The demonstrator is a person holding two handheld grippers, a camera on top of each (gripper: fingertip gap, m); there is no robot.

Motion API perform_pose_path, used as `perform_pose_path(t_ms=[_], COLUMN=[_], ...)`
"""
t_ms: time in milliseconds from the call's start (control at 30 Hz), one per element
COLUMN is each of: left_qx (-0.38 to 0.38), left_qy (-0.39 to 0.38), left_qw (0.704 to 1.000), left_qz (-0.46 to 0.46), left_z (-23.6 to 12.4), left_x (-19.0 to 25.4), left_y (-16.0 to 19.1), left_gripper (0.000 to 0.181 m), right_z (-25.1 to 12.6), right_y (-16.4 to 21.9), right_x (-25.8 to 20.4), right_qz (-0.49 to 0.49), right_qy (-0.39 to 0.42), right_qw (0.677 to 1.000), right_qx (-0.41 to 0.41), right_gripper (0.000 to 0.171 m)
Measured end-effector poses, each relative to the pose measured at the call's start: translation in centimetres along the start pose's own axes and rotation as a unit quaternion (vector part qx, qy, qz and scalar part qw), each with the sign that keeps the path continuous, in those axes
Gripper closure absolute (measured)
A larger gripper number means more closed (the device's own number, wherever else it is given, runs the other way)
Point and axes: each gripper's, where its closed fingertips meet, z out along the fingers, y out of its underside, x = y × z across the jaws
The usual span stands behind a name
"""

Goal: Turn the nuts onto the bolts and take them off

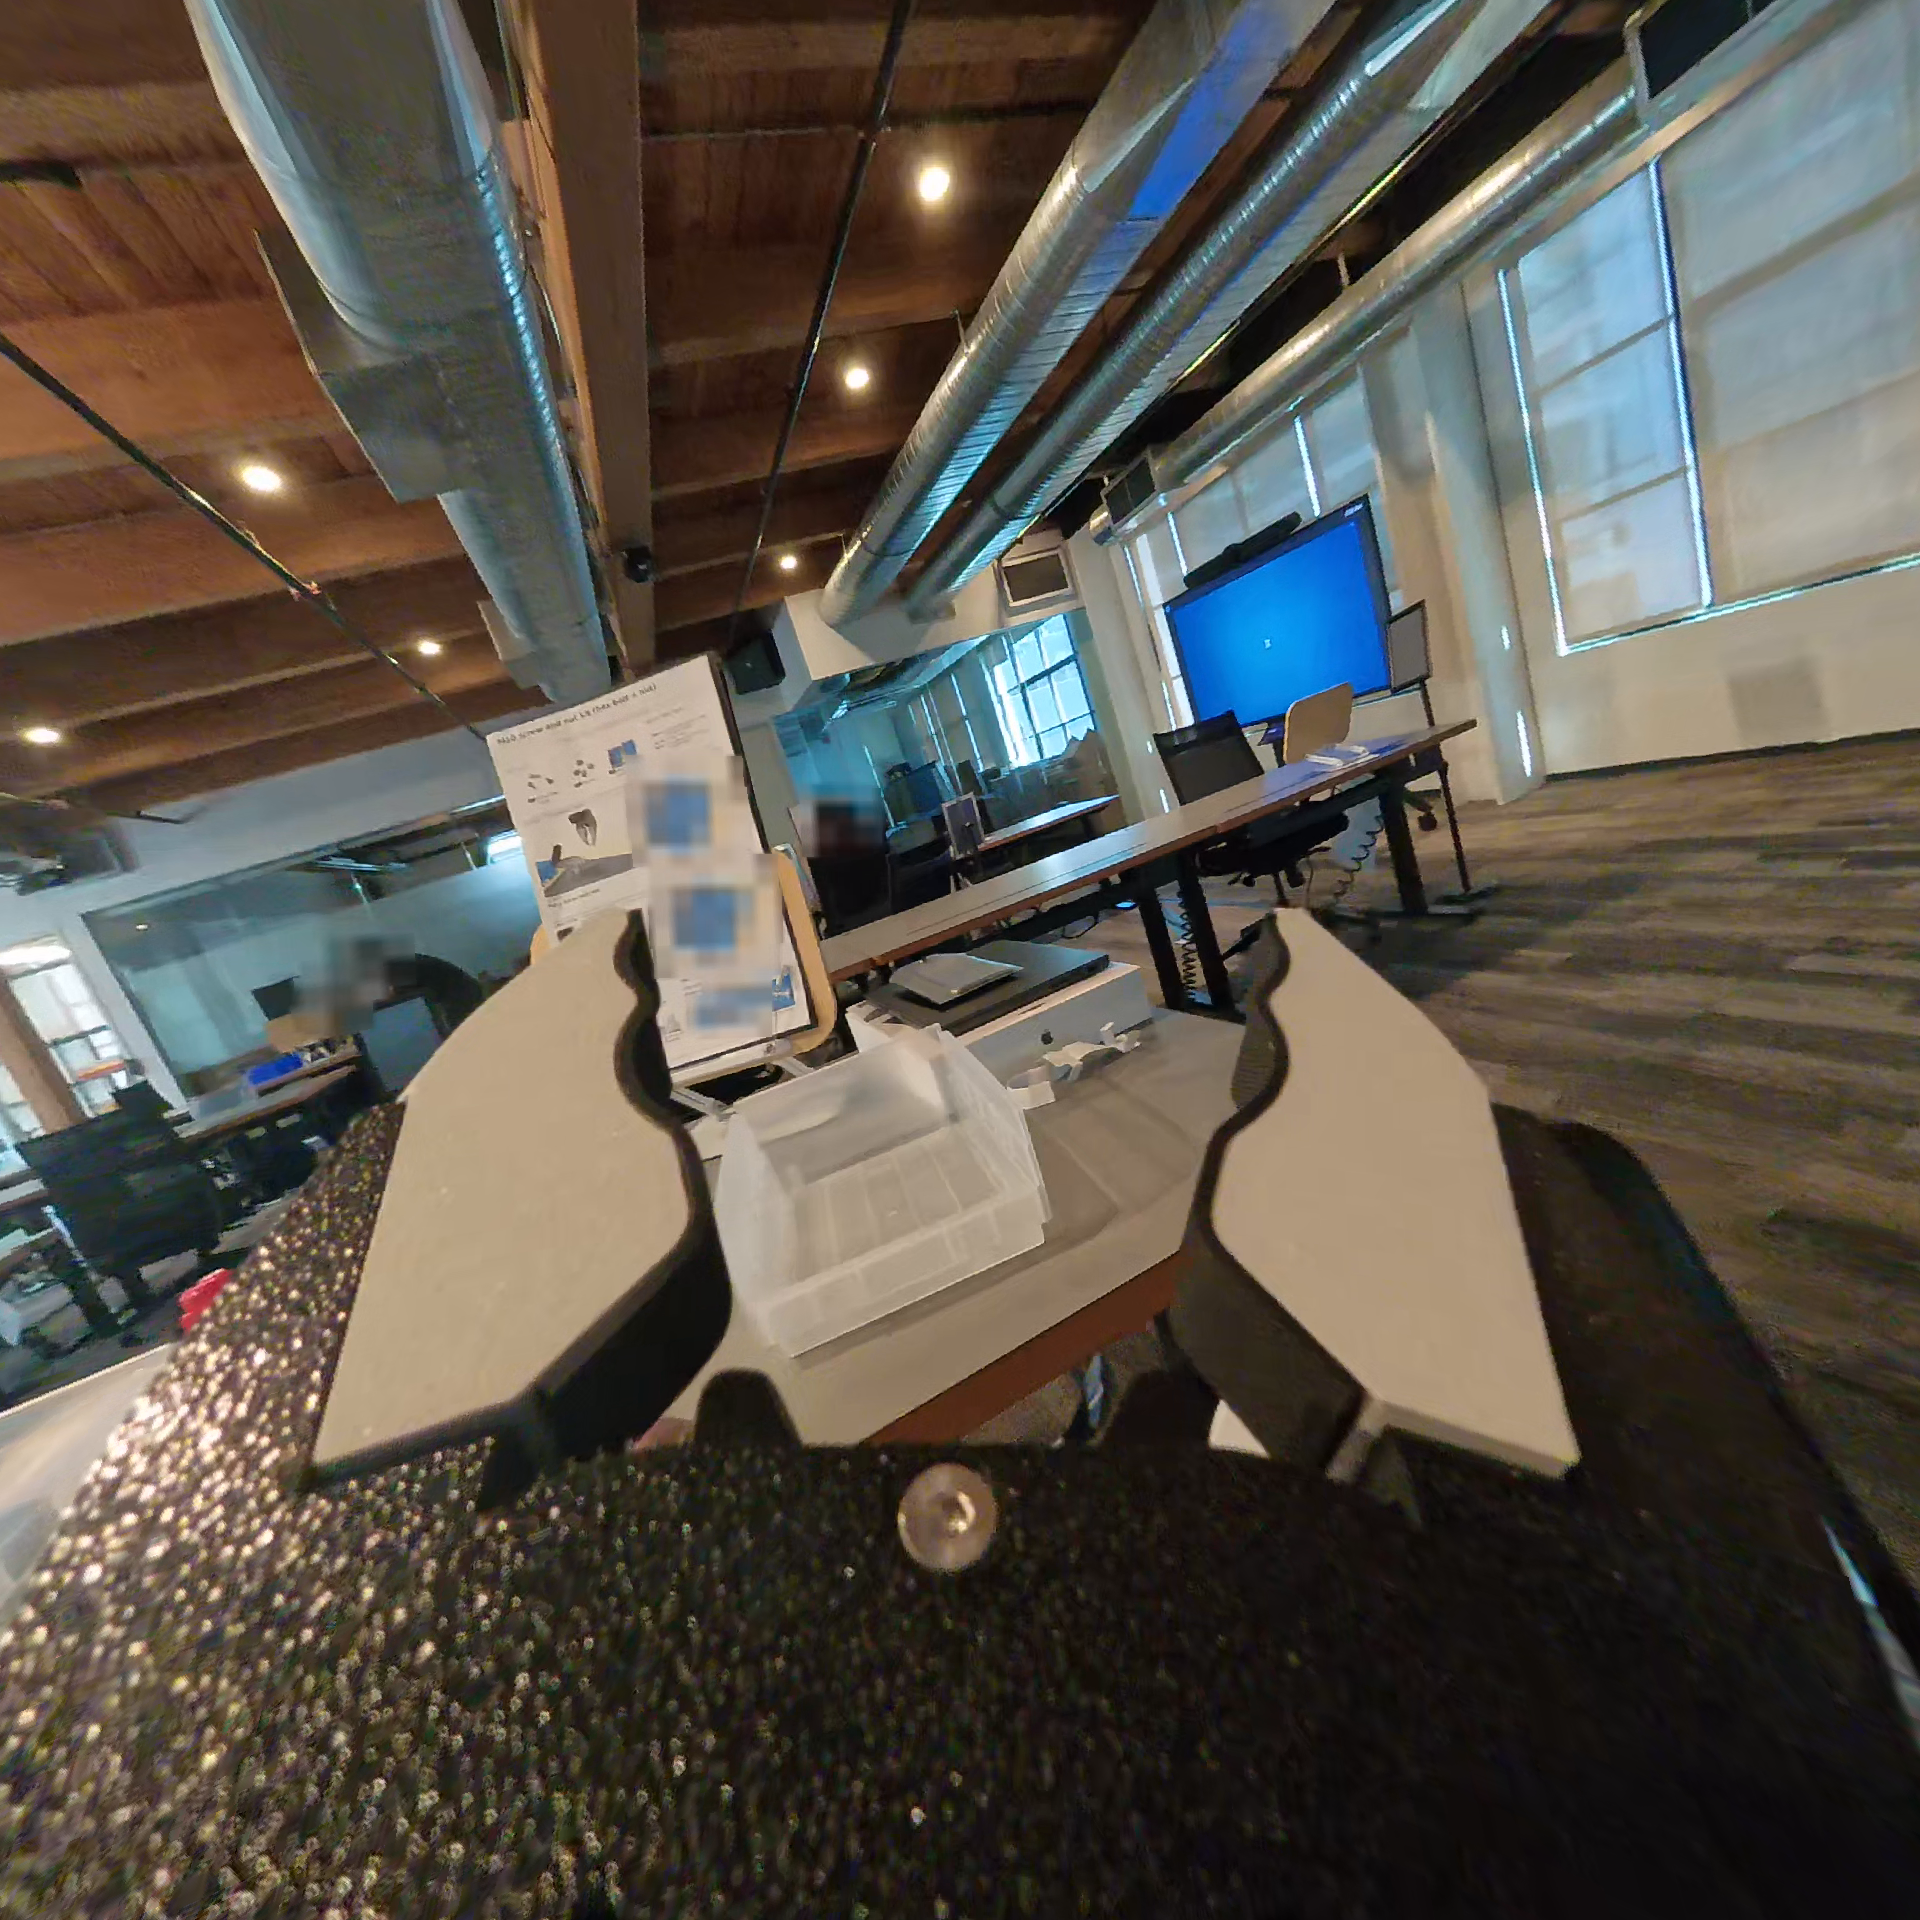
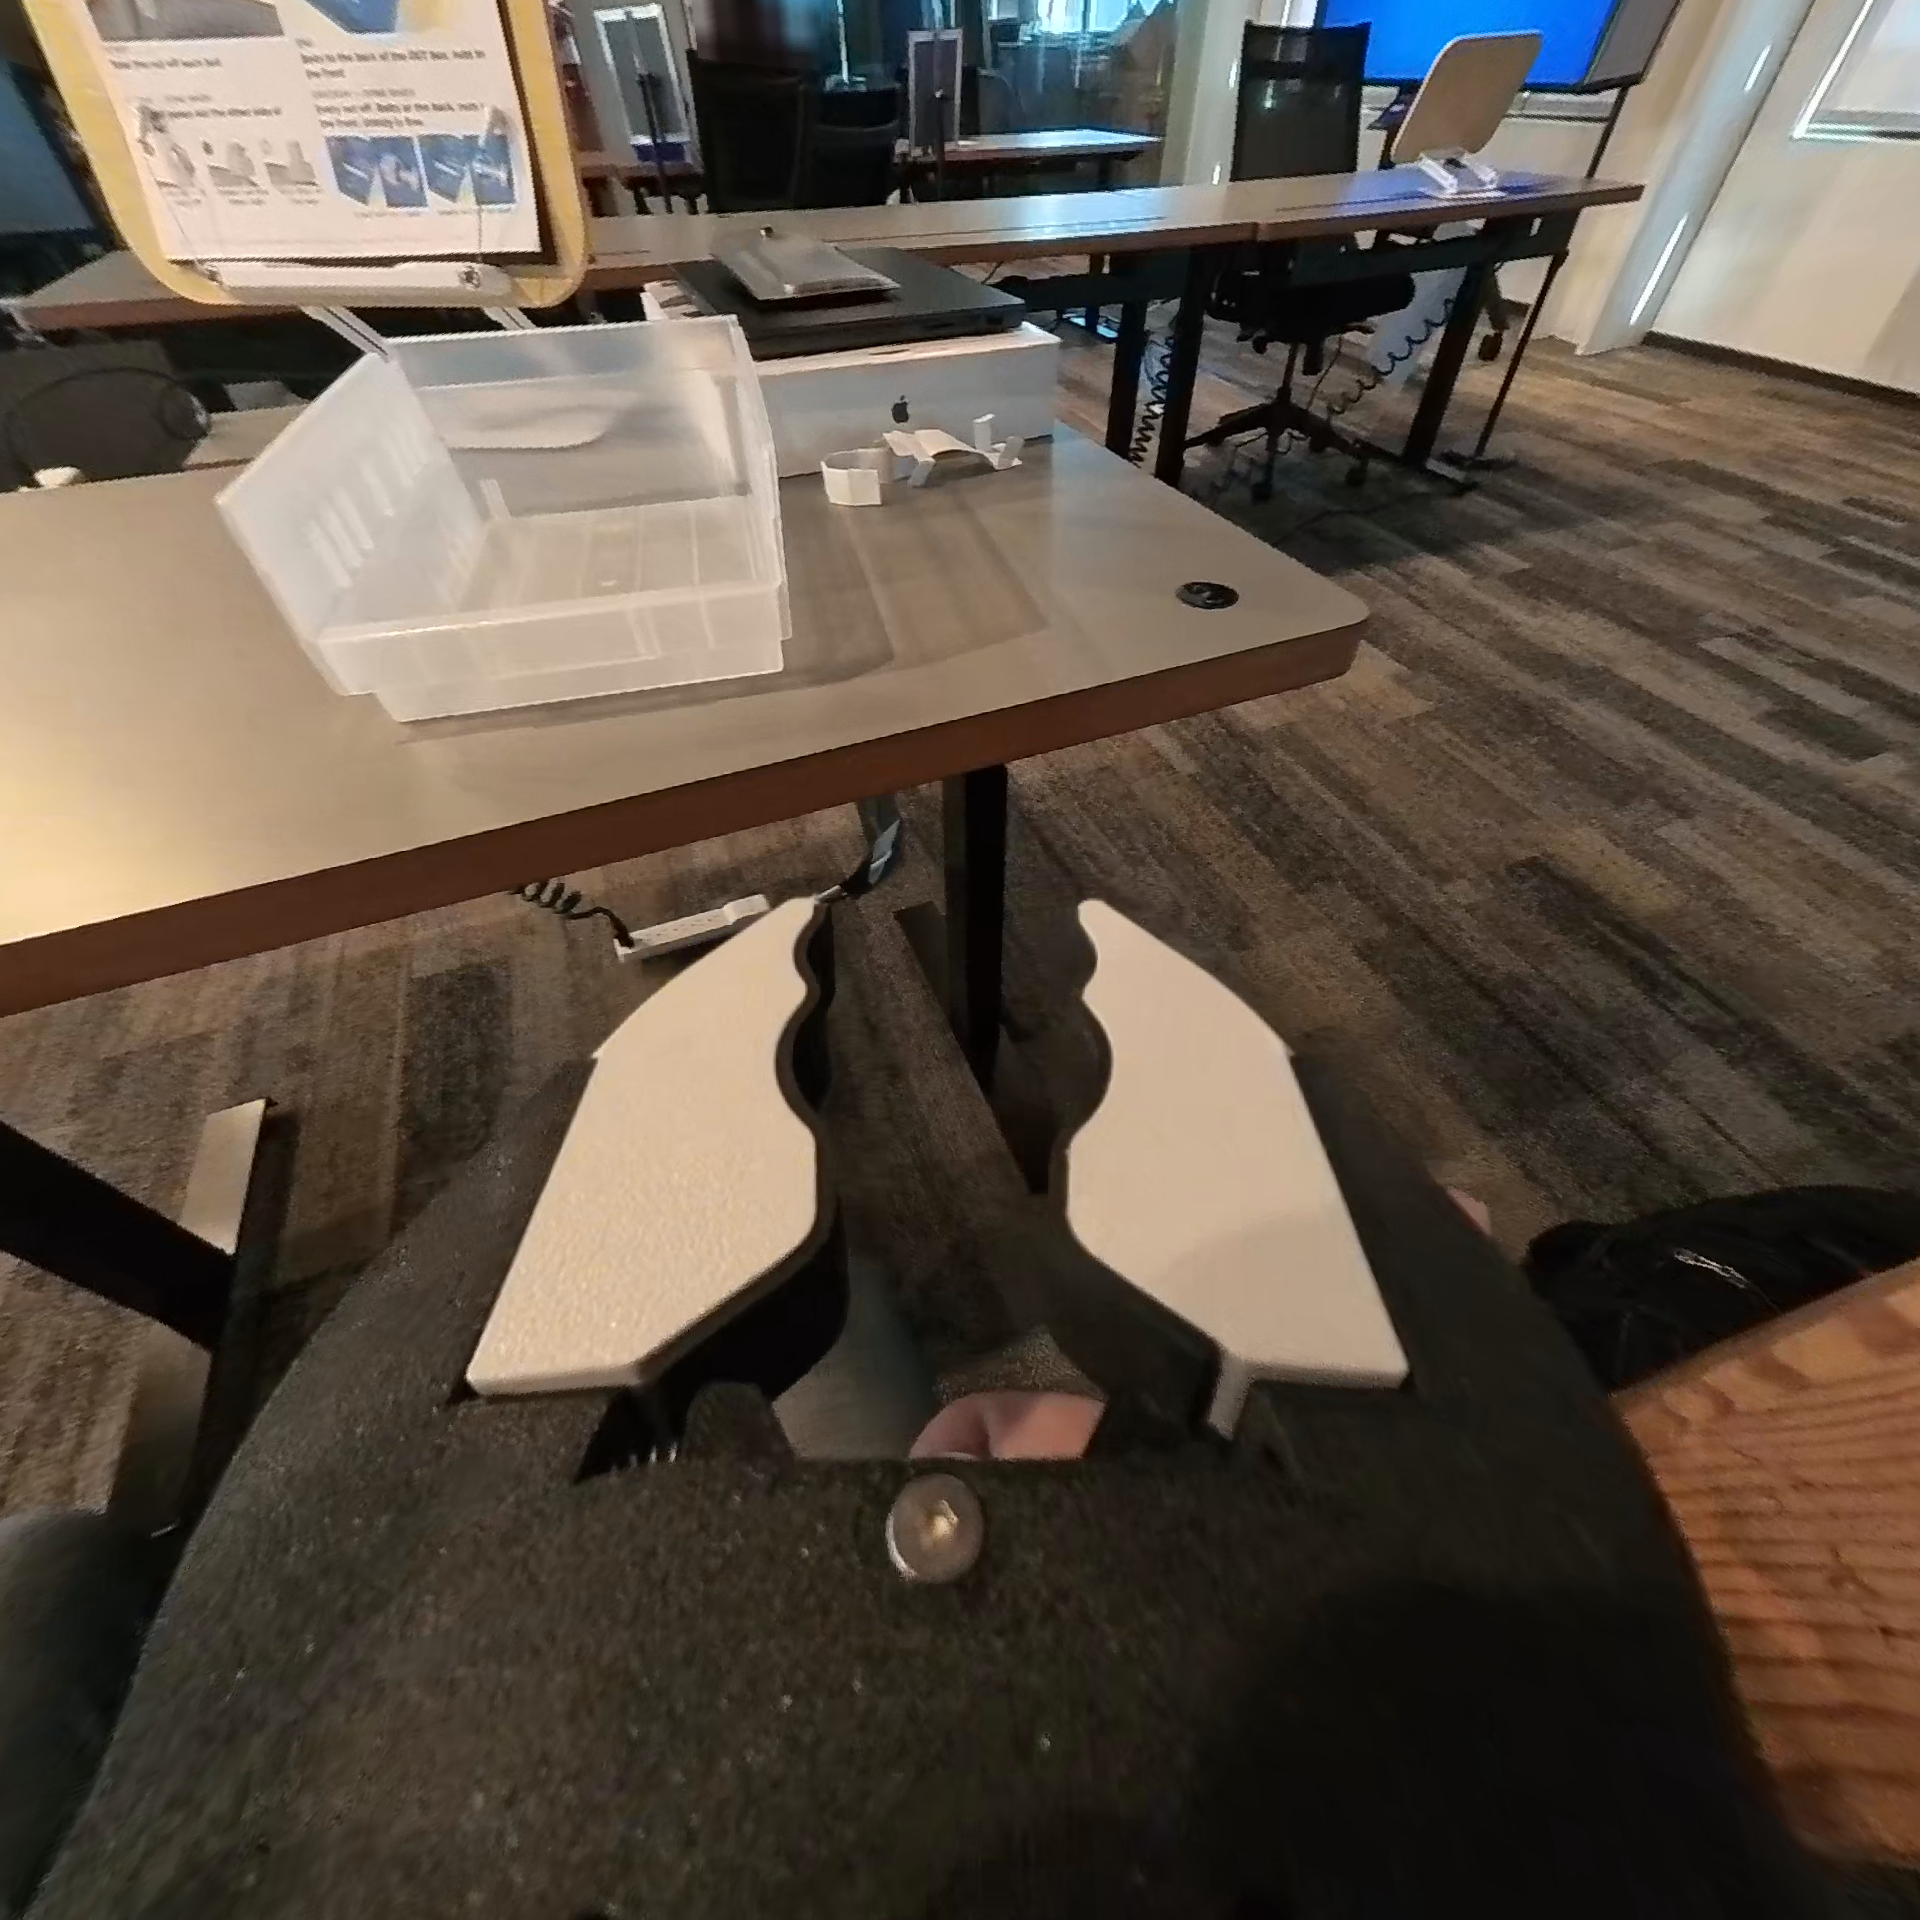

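Both the left gripper point(image 1: 945, 966) and right gripper point(image 2: 951, 935) hang wide apart and empty, near the clear bin point(image 2: 520, 540), seemingly awaiting nuts and bolts not visible.

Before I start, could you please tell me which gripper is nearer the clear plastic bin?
Left. The left gripper frames the bin from just before it; the right gripper hangs below the table edge.

Clear bin point(image 2: 540, 520) and white box point(image 2: 914, 400) on table point(image 2: 1039, 644).
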Motion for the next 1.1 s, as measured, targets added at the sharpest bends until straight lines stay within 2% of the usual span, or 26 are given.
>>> perform_pose_path(t_ms=[167, 300, 400, 467, 500, 533, 733, 967, 1100], left_qx=[-0.010, -0.013, -0.012, -0.009, -0.008, -0.006, -0.001, 0.030, 0.042], left_qy=[-0.005, -0.003, 0.002, 0.005, 0.005, 0.003, 0.003, -0.003, -0.004], left_qw=[1.000, 1.000, 1.000, 1.000, 0.999, 0.999, 0.999, 0.996, 0.995], left_qz=[0.012, 0.010, -0.012, -0.025, -0.031, -0.031, -0.050, -0.084, -0.095], left_z=[0.3, 0.3, 0.2, 0.3, 0.3, 0.4, 0.3, -0.4, -0.9], left_x=[0.1, 0.1, -0.5, -0.9, -1.1, -1.4, -2.2, -4.6, -5.4], left_y=[1.1, 1.4, 1.3, 1.0, 1.0, 1.0, 1.0, -0.9, -1.8], left_gripper=[0.085, 0.085, 0.069, 0.060, 0.060, 0.060, 0.060, 0.060, 0.060], right_z=[0.0, 0.1, 0.0, 0.0, 0.0, 0.0, -0.2, -1.1, -2.7], right_y=[0.0, 0.3, 0.2, 0.2, 0.3, 0.3, 0.3, -0.7, -1.9], right_x=[0.2, 0.0, -0.1, -0.1, -0.1, -0.2, -1.0, -2.2, -3.9], right_qz=[-0.014, -0.014, -0.009, -0.008, -0.008, -0.009, -0.007, 0.009, 0.033], right_qy=[0.016, 0.013, 0.005, 0.002, 0.003, 0.005, -0.013, -0.061, -0.133], right_qw=[1.000, 1.000, 1.000, 1.000, 1.000, 1.000, 1.000, 0.998, 0.989], right_qx=[0.006, 0.000, 0.002, 0.002, 0.001, 0.000, 0.003, 0.024, 0.058], right_gripper=[0.128, 0.127, 0.126, 0.117, 0.101, 0.093, 0.092, 0.087, 0.083])
